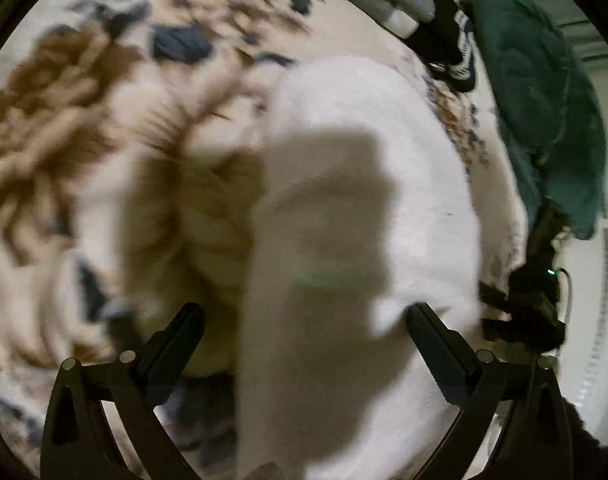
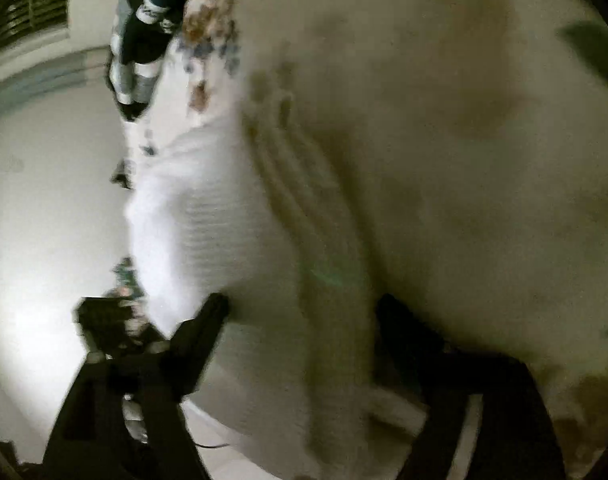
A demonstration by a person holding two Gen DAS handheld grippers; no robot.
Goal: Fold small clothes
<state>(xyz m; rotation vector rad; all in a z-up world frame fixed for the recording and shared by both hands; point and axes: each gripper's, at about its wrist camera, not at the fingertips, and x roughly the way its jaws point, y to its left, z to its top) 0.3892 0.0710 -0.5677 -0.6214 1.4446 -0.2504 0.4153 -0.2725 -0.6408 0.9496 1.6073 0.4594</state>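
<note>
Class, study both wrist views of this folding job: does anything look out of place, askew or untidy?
Nothing looks damaged or spilled. The white garment lies rumpled and skewed on the patterned bedspread, not yet folded square. A teal cloth sits heaped at the bed's edge. Motion blur hides finer detail.

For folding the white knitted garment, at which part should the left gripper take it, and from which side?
Probably the long left edge of the white knitted garment, where it borders the floral bedspread. The left gripper hangs open above the cloth, pointing down, so it could descend from above and the left, straddling that free edge. The middle lies flat, offering no fold to pinch.
</note>
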